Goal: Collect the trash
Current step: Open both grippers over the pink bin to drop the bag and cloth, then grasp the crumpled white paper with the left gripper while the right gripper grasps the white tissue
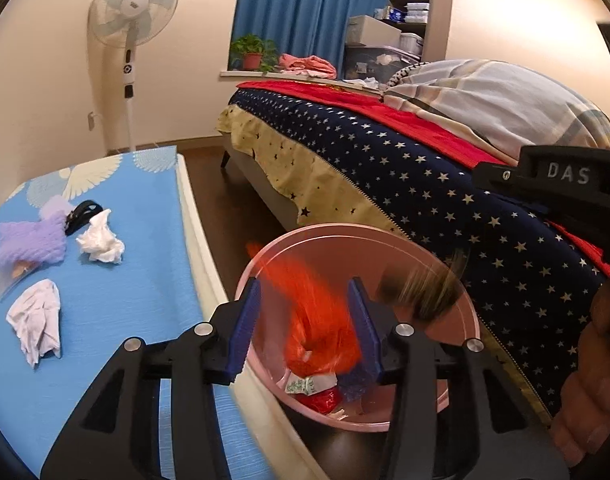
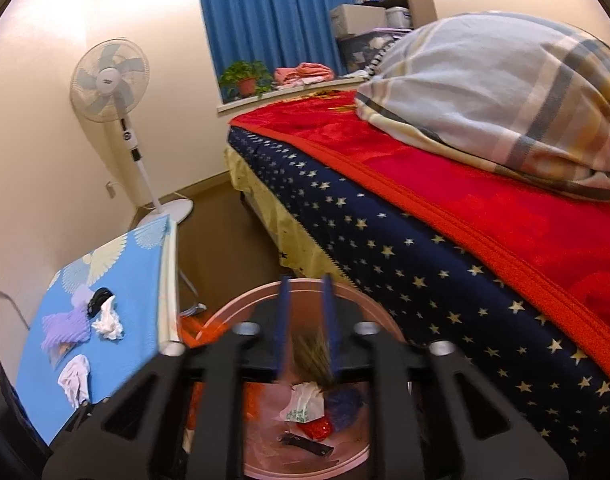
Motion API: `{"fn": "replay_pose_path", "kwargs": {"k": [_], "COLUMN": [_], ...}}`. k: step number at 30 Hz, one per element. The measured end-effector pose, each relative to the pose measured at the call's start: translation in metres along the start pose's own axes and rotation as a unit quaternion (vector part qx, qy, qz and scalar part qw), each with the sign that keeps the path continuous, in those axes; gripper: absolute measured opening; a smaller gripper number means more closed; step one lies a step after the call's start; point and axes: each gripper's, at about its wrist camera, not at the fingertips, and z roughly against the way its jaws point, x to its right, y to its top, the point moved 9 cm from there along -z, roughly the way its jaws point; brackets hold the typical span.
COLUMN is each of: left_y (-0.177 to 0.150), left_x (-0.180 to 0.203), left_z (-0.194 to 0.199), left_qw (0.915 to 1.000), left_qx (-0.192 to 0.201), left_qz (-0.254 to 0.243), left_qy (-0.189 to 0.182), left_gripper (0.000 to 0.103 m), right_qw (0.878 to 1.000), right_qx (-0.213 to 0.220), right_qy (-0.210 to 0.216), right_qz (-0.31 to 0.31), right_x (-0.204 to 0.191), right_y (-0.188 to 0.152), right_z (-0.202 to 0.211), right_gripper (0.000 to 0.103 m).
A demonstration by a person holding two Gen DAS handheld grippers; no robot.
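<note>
A pink trash bin (image 1: 389,240) stands on the floor between the table and the bed; it also shows in the right wrist view (image 2: 381,320). My left gripper (image 1: 309,324) is open above it, and a blurred orange piece (image 1: 321,312) is dropping between its fingers. My right gripper (image 2: 307,320) hovers over the bin with its jaws slightly apart, and a blurred brown, streaky piece (image 2: 315,356) is between or just below them. Wrappers (image 2: 305,412) lie in the bin. Two crumpled white tissues (image 1: 101,240) (image 1: 37,320) lie on the blue table (image 1: 125,280).
A purple foam net (image 1: 29,240) and a black clip (image 1: 81,214) lie on the table beside the tissues. A bed (image 1: 425,184) with a star-patterned cover is to the right. A standing fan (image 1: 131,20) is by the far wall.
</note>
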Motion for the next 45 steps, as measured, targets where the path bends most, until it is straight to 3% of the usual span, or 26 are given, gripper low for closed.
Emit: {"fn": "replay_pose_path", "kwargs": {"k": [1, 13, 21, 30, 36, 41, 43, 45], "left_y": [0.000, 0.001, -0.005, -0.024, -0.034, -0.042, -0.044, -0.047], "left_x": [-0.004, -0.042, -0.103, -0.186, -0.227, -0.252, -0.260, -0.263], "left_z": [0.000, 0.032, 0.057, 0.068, 0.071, 0.065, 0.060, 0.055], "left_qw": [1.0000, 0.9991, 0.9936, 0.9722, 0.9556, 0.9433, 0.9401, 0.9391], "left_qx": [-0.002, 0.011, 0.011, 0.002, 0.005, -0.009, -0.019, -0.025], "left_qz": [0.005, 0.018, 0.056, 0.138, 0.189, 0.230, 0.245, 0.257], "left_qy": [0.002, 0.037, 0.097, 0.189, 0.226, 0.239, 0.236, 0.227], "left_gripper": [0.045, 0.045, 0.045, 0.045, 0.045, 0.046, 0.056, 0.056], "right_qw": [1.000, 0.999, 0.996, 0.989, 0.985, 0.982, 0.980, 0.978], "right_qx": [0.001, 0.004, 0.001, -0.019, -0.038, -0.050, -0.053, -0.058], "right_qy": [0.000, 0.045, 0.086, 0.128, 0.147, 0.161, 0.167, 0.174], "right_qz": [-0.006, 0.014, 0.037, 0.065, 0.078, 0.090, 0.096, 0.103], "right_x": [0.001, -0.039, -0.089, -0.144, -0.173, -0.191, -0.199, -0.207], "right_y": [0.000, -0.006, -0.019, -0.045, -0.065, -0.076, -0.078, -0.081], "right_z": [0.001, 0.014, 0.020, 0.004, -0.016, -0.032, -0.039, -0.048], "right_gripper": [0.047, 0.047, 0.045, 0.043, 0.040, 0.039, 0.039, 0.039]}}
